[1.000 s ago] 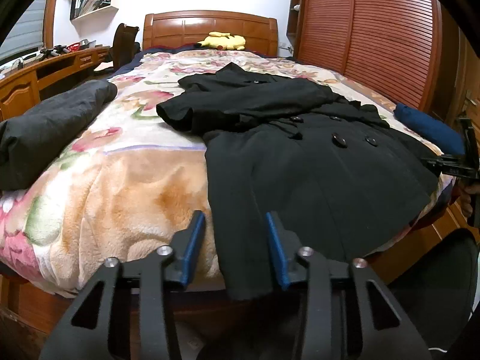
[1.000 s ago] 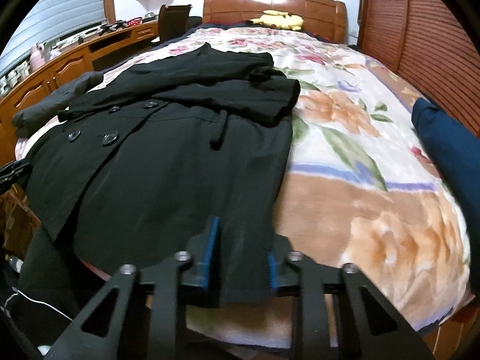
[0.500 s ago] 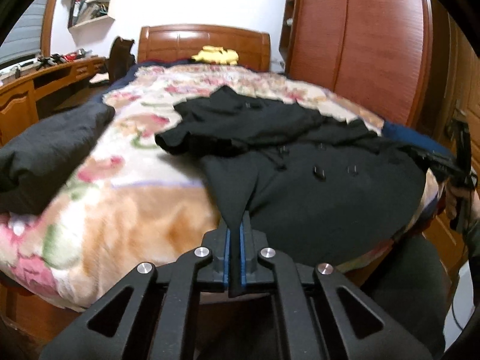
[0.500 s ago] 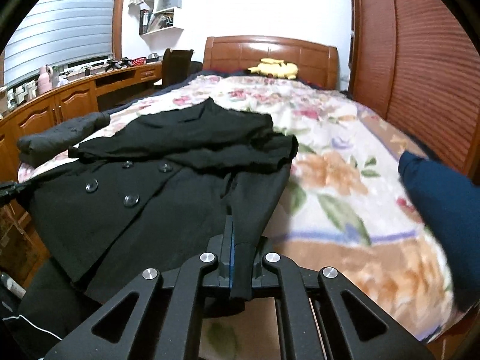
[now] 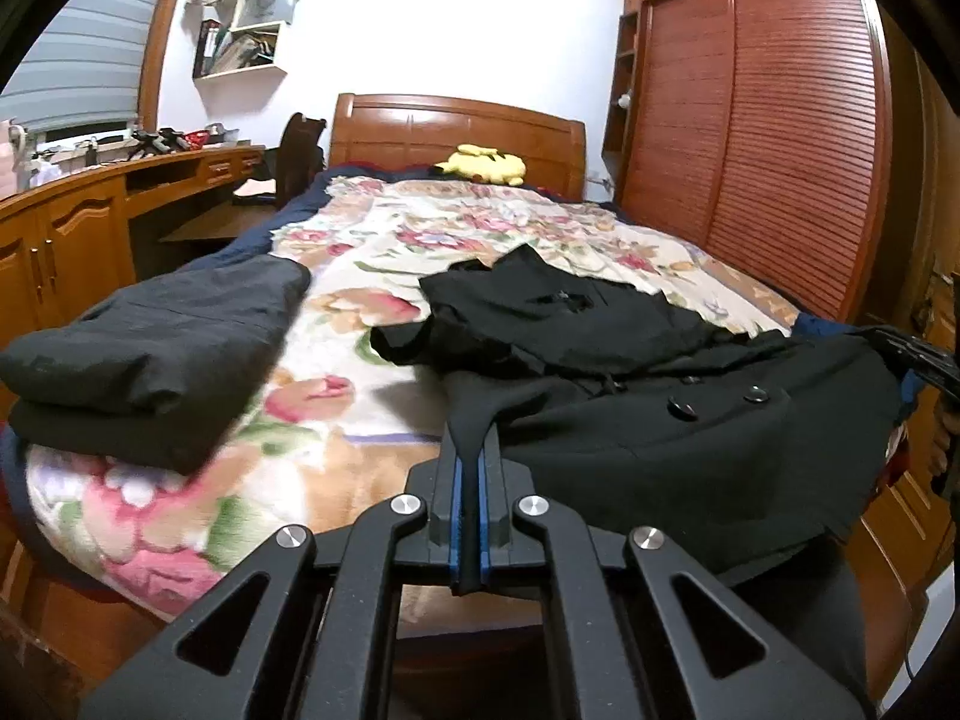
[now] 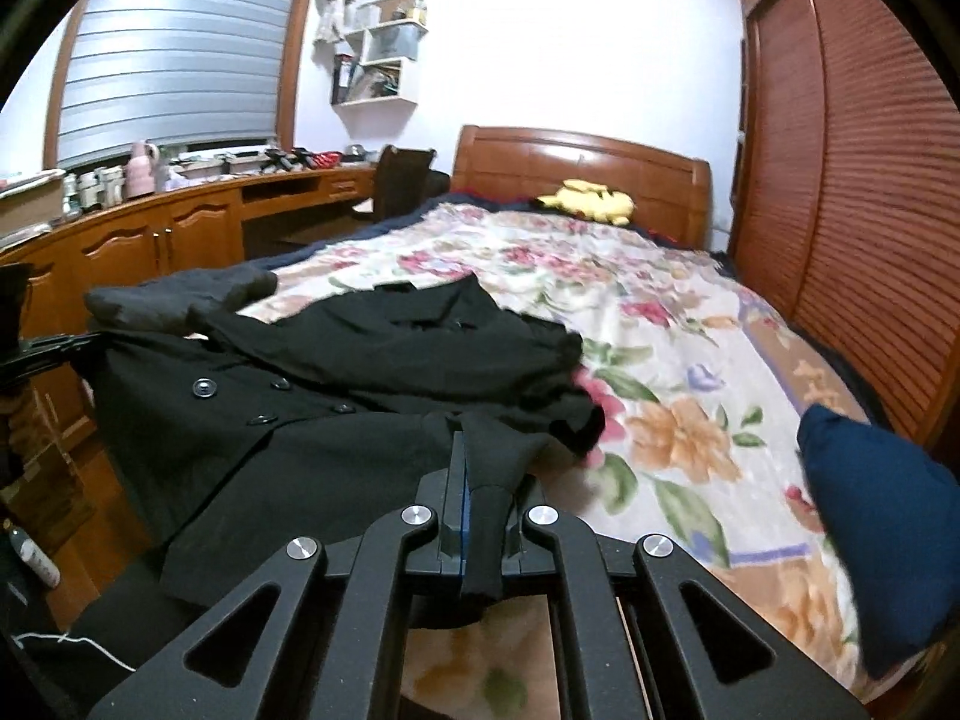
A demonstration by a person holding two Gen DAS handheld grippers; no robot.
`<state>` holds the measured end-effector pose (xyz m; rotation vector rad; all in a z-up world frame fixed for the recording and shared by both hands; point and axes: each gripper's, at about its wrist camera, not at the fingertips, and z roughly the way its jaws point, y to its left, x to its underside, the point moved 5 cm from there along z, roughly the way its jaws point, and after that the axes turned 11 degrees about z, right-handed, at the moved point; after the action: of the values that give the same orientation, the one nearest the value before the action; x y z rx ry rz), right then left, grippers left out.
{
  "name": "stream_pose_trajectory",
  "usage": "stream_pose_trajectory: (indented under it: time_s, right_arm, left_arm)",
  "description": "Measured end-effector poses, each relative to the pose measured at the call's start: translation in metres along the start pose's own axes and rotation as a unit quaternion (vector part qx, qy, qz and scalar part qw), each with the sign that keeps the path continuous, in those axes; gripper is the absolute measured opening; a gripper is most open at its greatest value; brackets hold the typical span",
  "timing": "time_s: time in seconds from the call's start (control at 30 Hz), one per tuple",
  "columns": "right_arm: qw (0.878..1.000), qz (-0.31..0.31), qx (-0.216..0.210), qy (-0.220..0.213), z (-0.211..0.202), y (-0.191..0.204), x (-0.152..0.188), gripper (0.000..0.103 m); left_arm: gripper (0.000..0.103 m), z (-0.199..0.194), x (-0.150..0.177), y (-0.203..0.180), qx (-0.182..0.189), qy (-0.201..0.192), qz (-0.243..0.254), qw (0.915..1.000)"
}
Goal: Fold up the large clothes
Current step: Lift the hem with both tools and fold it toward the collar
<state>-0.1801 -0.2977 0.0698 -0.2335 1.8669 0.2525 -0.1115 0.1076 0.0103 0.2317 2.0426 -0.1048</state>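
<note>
Left wrist view: at 6 o'clock the left hand-held gripper (image 5: pixel 470 516), open a second ago, is now clamped shut on the hem corner of the black coat (image 5: pixel 690 414), and the cloth rises taut from the bed (image 5: pixel 336 438). In the right wrist view, the right hand-held gripper (image 6: pixel 477 531) has likewise closed on the opposite hem corner. We judge both corners secured and lifted, so the bottom-to-collar fold can begin. Farther off, toward 12 o'clock, the coat body lies flat with sleeves folded across the chest. A folded dark garment (image 5: pixel 150 354) rests at 9 o'clock.
</note>
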Motion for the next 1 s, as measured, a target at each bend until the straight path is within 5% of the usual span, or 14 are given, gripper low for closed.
stream_pose_trajectory:
  time_s: [0.57, 0.73, 1.0]
  right_arm:
    - [0.998, -0.027, -0.033, -0.041, -0.054, 0.0, -0.026, 0.003]
    - [0.999, -0.035, -0.014, -0.035, -0.015, -0.004, -0.046, 0.003]
    - [0.999, -0.024, 0.037, 0.025, 0.095, -0.02, -0.063, 0.003]
  left_arm:
    - [0.004, -0.066, -0.07, 0.004, -0.001, -0.081, 0.022, 0.9965]
    - [0.004, -0.023, -0.105, 0.02, 0.015, -0.071, -0.004, 0.9973]
    - [0.004, 0.067, -0.12, 0.03, -0.026, -0.024, 0.007, 0.9994]
